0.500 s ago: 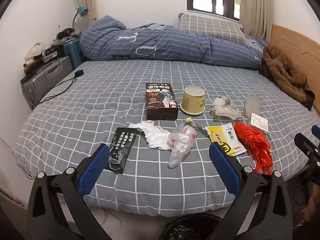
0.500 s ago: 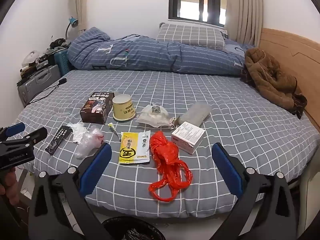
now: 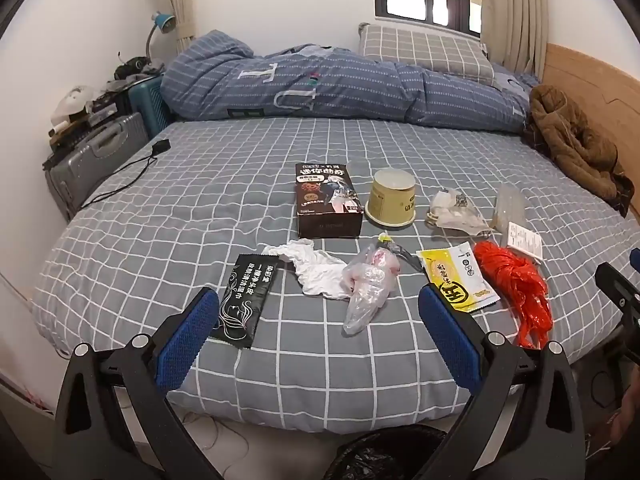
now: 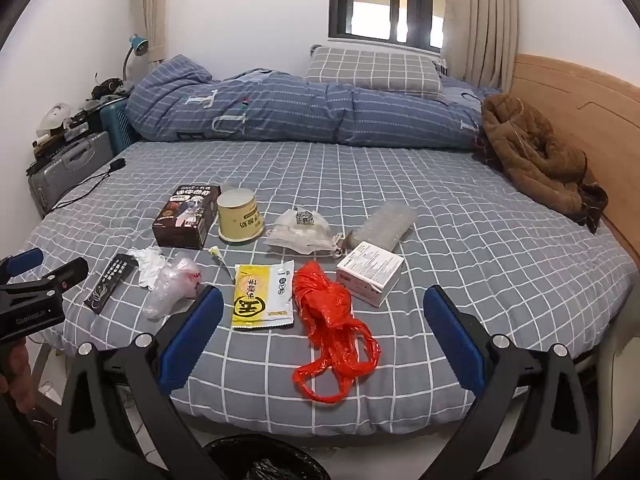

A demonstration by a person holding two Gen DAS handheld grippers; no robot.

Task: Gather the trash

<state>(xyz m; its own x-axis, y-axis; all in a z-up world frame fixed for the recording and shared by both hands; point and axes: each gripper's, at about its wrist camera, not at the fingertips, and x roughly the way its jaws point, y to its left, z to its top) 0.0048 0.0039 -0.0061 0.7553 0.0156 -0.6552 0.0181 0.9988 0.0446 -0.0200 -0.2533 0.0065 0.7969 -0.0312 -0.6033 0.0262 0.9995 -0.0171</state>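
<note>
Red plastic bag (image 4: 328, 320) lies crumpled on near edge of grey checked bed (image 4: 440, 208), just right of yellow sachet (image 4: 262, 296). Soft, light, slippery (pinch bunched middle). Left gripper (image 3: 316, 344) and right gripper (image 4: 324, 340) both wide open, empty. Black-lined bin (image 4: 260, 460) below.

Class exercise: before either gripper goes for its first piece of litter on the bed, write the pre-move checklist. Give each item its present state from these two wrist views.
1. Left gripper open and empty: ok.
2. Right gripper open and empty: ok.
3. Black-lined bin in place below the bed's near edge: ok.
4. Crumpled orange plastic bag lies free, nothing on top of it: ok.
5. Yellow and white flat sachet clear of the orange bag: cannot tell, their edges sit very close.
6. Clear crumpled plastic bag separate from the white crumpled tissue: not ok, they overlap.
</note>
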